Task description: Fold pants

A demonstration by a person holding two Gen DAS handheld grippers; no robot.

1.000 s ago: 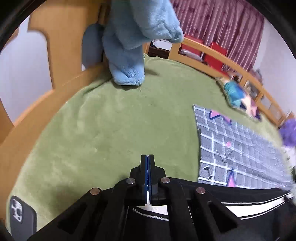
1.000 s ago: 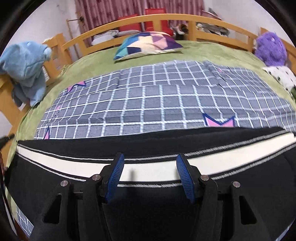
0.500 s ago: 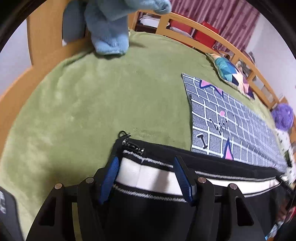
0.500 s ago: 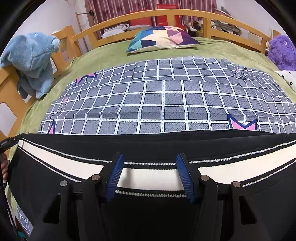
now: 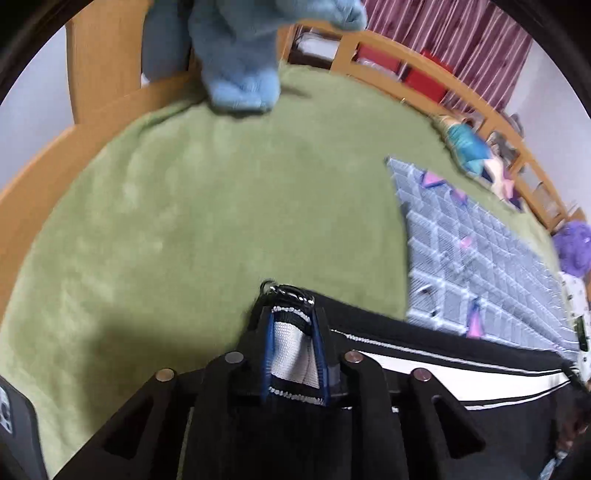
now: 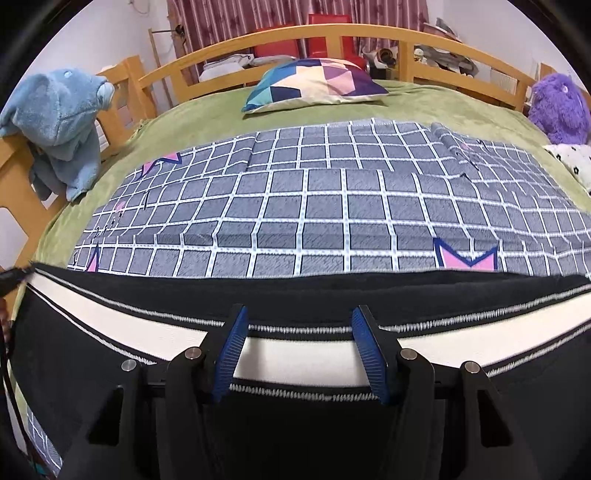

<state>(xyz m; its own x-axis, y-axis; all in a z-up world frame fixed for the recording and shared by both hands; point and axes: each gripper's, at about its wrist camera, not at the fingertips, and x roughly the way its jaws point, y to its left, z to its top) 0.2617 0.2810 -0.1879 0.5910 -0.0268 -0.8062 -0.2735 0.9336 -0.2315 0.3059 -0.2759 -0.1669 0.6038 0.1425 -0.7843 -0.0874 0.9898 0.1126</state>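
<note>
The black pants with a white side stripe edged in white stitching (image 6: 295,354) lie stretched sideways across the near edge of the bed, over the green fleece bed cover (image 5: 207,206) and the front hem of the grey checked blanket with pink star shapes (image 6: 325,206). The left gripper (image 5: 293,347) has its blue-padded fingers drawn narrow around the striped end of the garment, by the metal zip pull, so that corner is pinched and can likely be carried over. The right gripper (image 6: 301,350) sits over the stripe further along with its fingers spread wide and nothing between them squeezed; it seems poised to take a second hold, which would keep the cloth taut for a clean fold

Around it: a blue plush elephant (image 6: 62,122) slumped on the wooden bed rail (image 6: 288,35), a geometric multicoloured pillow (image 6: 314,83) at the far end, a purple furry toy (image 6: 557,107) on the right, and a dark smartphone (image 5: 14,424) at the left edge. None lies on the pants; the blanket's raised folds may snag a sliding fold
</note>
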